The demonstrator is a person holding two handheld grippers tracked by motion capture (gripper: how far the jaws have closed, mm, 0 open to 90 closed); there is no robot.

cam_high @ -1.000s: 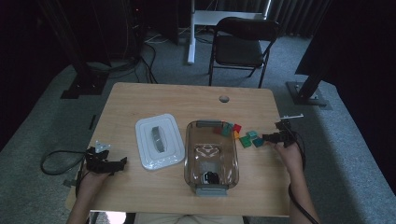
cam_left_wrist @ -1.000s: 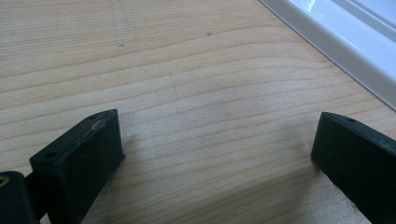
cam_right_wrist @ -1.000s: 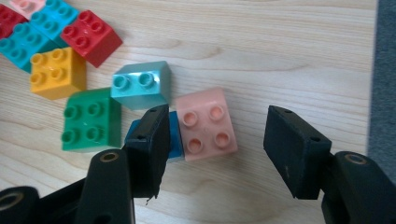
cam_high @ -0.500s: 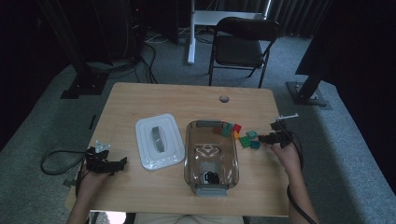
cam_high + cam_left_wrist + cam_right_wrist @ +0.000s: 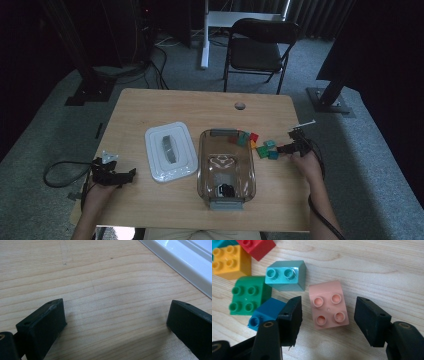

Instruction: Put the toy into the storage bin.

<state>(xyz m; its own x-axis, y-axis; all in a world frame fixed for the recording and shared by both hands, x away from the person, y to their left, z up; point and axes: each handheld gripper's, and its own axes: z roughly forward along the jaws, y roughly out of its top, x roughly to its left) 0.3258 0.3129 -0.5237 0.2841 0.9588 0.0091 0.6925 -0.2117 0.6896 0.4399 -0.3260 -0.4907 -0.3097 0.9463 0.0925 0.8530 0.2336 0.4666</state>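
Writing: you have no readable brand or label on any piece.
Bricks by your right gripper (image 5: 328,315): six counted — one pink brick (image 5: 328,304), one teal (image 5: 286,275), one green (image 5: 249,295), one blue (image 5: 265,313), one yellow (image 5: 230,261), one red (image 5: 255,246).
Right jaws: parted, flanking the pink brick on the table (image 5: 200,107), pads clear of it.
Left gripper (image 5: 116,322): your jaws stand wide apart over bare wood, beside the white lid (image 5: 170,151).
Containers: one clear bin (image 5: 225,165).
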